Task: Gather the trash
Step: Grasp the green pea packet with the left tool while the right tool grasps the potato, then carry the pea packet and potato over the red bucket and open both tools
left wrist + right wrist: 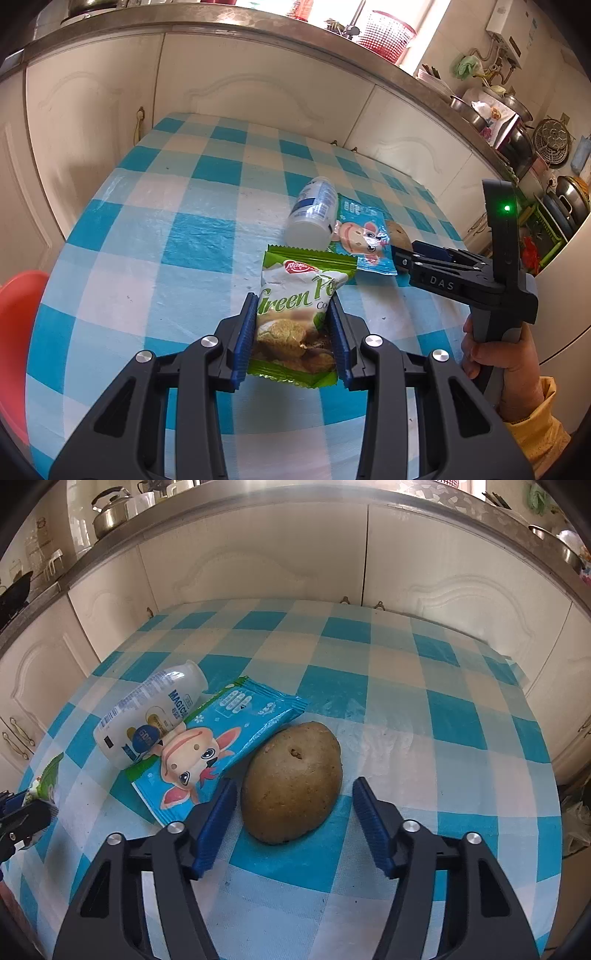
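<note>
Bottle (149, 716) lies capless, contents perhaps gone

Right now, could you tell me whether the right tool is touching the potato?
Apart. The right wrist view shows the potato between the right tool pads, with tablecloth visible in the gap on both sides.

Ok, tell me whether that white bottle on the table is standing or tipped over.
Tipped over. The white bottle lies on its side on the checked tablecloth, its label facing up and its base resting against the blue cartoon wrapper.
</note>
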Tool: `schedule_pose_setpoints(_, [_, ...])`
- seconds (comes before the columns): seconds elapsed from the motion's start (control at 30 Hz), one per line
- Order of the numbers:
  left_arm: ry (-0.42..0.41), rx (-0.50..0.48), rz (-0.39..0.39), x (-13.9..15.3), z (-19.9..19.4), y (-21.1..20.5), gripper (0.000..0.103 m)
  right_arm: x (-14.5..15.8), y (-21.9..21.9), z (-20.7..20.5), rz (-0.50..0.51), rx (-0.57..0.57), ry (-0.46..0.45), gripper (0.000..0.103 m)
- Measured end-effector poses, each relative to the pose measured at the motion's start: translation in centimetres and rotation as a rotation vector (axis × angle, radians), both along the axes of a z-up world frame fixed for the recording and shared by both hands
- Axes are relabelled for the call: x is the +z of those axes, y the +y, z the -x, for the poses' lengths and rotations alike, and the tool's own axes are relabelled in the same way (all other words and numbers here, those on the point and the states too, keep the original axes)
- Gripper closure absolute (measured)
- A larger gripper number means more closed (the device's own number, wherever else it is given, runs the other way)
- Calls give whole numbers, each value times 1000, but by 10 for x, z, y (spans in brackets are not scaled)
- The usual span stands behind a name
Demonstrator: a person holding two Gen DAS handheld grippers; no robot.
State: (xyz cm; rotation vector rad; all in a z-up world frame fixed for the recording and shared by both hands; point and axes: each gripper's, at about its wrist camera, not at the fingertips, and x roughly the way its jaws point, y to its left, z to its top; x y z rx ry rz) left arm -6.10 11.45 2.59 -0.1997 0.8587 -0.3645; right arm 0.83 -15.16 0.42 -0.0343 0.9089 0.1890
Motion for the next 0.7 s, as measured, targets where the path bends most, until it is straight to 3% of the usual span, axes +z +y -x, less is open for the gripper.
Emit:
schedule_pose_setpoints(0.3, [6, 12, 18, -4, -1, 7, 64, -1, 4, -4, 18, 0, 1, 44])
schedule_pose_setpoints(0.7, [-15, 24, 18, 1, 5, 12, 64, 6, -13, 1, -72, -34, -26, 45])
